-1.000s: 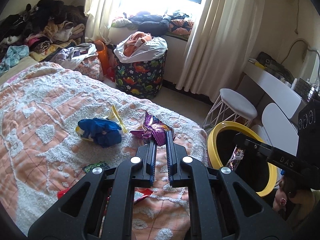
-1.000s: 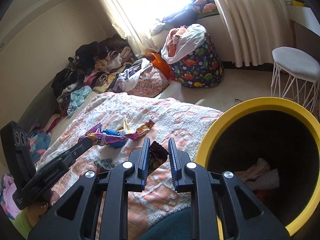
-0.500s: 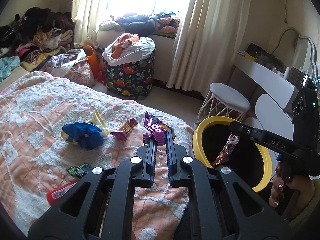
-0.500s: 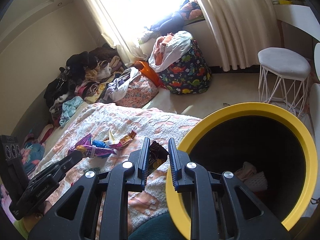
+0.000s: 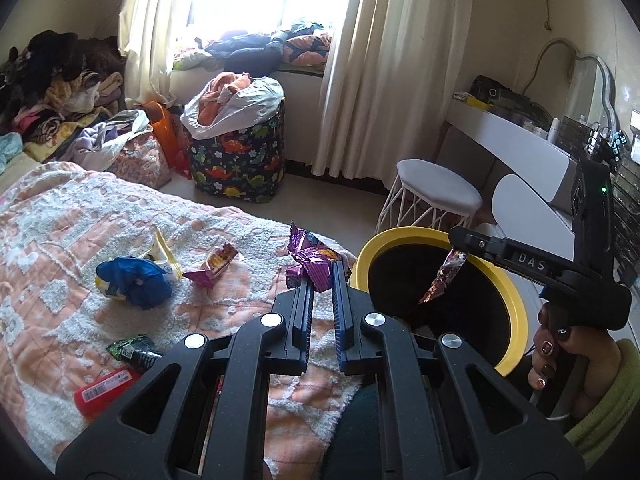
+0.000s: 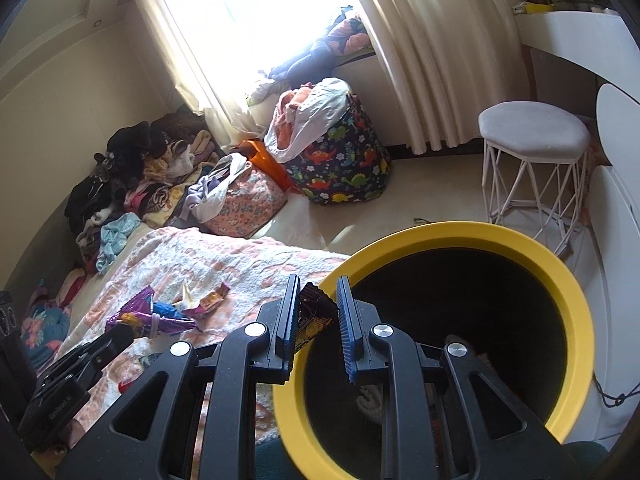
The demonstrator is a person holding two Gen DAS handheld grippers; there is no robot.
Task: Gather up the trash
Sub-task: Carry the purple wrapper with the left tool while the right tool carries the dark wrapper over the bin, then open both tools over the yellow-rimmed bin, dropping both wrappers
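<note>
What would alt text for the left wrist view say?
The left gripper holds a crumpled purple wrapper over a pink bedspread; beside it the right gripper dangles a brown wrapper above a yellow-rimmed bin. More wrappers litter the bed.

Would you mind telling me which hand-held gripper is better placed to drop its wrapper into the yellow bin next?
Right hand-held gripper: its brown wrapper hangs over the yellow bin; the left's purple wrapper is above the bed.
</note>
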